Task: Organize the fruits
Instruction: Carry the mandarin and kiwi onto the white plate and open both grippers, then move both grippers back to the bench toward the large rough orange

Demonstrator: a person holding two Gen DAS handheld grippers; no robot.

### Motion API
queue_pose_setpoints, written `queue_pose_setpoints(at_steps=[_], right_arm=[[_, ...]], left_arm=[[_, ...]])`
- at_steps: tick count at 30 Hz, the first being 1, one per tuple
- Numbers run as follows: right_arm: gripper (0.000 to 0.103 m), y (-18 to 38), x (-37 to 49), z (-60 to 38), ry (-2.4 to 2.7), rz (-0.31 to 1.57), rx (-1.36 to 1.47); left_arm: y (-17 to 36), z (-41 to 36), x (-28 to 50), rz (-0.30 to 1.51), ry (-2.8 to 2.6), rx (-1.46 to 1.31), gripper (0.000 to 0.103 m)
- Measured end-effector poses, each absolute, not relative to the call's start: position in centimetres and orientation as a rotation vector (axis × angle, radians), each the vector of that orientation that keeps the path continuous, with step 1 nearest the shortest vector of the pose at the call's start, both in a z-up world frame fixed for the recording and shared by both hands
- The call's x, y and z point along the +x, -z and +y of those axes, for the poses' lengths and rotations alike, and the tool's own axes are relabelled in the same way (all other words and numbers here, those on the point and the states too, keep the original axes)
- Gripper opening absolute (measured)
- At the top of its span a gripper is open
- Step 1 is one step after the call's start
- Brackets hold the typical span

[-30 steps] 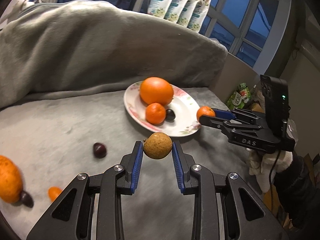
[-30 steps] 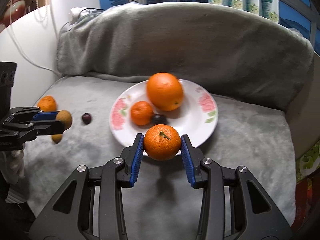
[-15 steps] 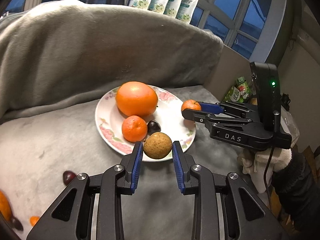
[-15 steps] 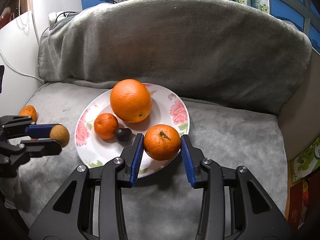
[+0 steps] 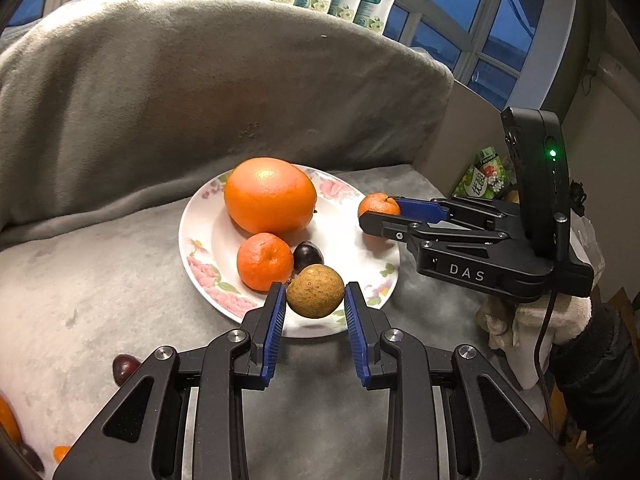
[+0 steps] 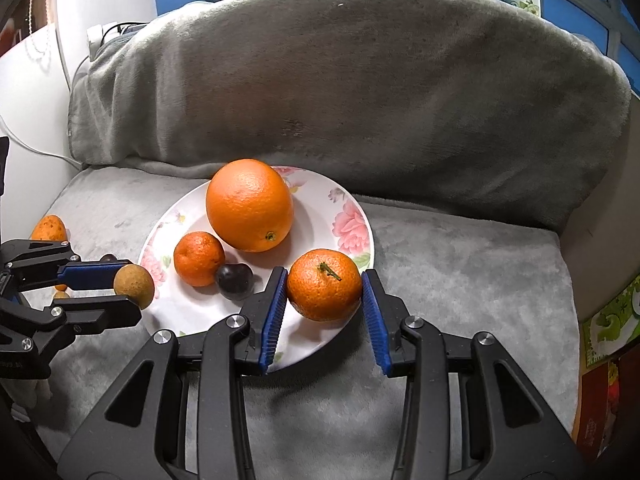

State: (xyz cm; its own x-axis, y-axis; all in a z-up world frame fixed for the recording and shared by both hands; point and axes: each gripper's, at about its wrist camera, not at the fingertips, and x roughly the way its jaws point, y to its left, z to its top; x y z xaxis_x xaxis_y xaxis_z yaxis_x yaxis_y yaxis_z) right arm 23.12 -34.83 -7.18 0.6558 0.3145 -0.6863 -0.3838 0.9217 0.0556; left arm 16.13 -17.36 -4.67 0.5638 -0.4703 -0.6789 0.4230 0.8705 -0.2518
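Observation:
A white floral plate [image 5: 200,240] [image 6: 352,216] lies on the grey blanket and holds a big orange [image 5: 270,195] [image 6: 249,205], a small mandarin [image 5: 265,261] [image 6: 199,258] and a dark plum [image 5: 308,254] [image 6: 235,278]. My left gripper [image 5: 315,300] is shut on a brown longan [image 5: 315,291] [image 6: 134,285] over the plate's near rim. My right gripper [image 6: 324,296] is shut on a mandarin [image 6: 324,284] [image 5: 378,205] over the plate's right side.
Loose fruit lies left of the plate: a dark plum [image 5: 125,366], an orange fruit [image 6: 49,229] and small orange pieces [image 5: 61,452]. The blanket-covered sofa back [image 5: 200,80] rises behind. Snack packets [image 5: 482,178] stand past the right edge.
Both grippers have moved in over the plate with their fruit still held. The plate and its fruit now look closer and larger in both views.

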Motion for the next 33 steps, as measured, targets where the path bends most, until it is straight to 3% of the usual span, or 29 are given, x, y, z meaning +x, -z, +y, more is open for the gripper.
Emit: queue_pose_setpoints(at_steps=[5, 7, 8, 9, 12, 13, 15, 18, 33], right_arm=[[0.040, 7.2, 23.3, -34.6, -0.388, 0.758, -0.107], [0.049, 7.1, 23.3, -34.5, -0.384, 0.754, -0.105], [0.060, 7.0, 23.2, -34.5, -0.380, 0.747, -0.103], [0.065, 6.9, 23.1, -34.6, -0.377, 0.739, -0.100], [0.068, 6.5, 23.0, -34.8, -0.374, 0.723, -0.089], [0.071, 6.4, 22.9, -34.8, -0.373, 0.722, -0.086], [0.082, 6.2, 22.9, -34.8, -0.369, 0.718, -0.088], [0.084, 6.0, 22.6, -34.7, -0.368, 0.711, -0.093], [0.088, 5.0, 21.6, -34.5, -0.365, 0.715, -0.066]], left_arm=[[4.8, -17.4, 16.3, 0.822, 0.518, -0.053, 0.029], [4.8, -17.5, 16.4, 0.821, 0.517, -0.047, 0.040], [4.8, -17.5, 16.4, 0.819, 0.517, -0.046, 0.045], [4.8, -17.5, 16.4, 0.818, 0.517, -0.045, 0.046], [4.8, -17.5, 16.3, 0.817, 0.516, -0.038, 0.054], [4.8, -17.6, 16.3, 0.815, 0.516, -0.035, 0.060], [4.7, -17.6, 16.2, 0.808, 0.523, -0.030, 0.063], [4.6, -17.7, 16.0, 0.802, 0.516, -0.021, 0.072], [3.9, -16.3, 15.0, 0.790, 0.497, -0.039, 0.073]])
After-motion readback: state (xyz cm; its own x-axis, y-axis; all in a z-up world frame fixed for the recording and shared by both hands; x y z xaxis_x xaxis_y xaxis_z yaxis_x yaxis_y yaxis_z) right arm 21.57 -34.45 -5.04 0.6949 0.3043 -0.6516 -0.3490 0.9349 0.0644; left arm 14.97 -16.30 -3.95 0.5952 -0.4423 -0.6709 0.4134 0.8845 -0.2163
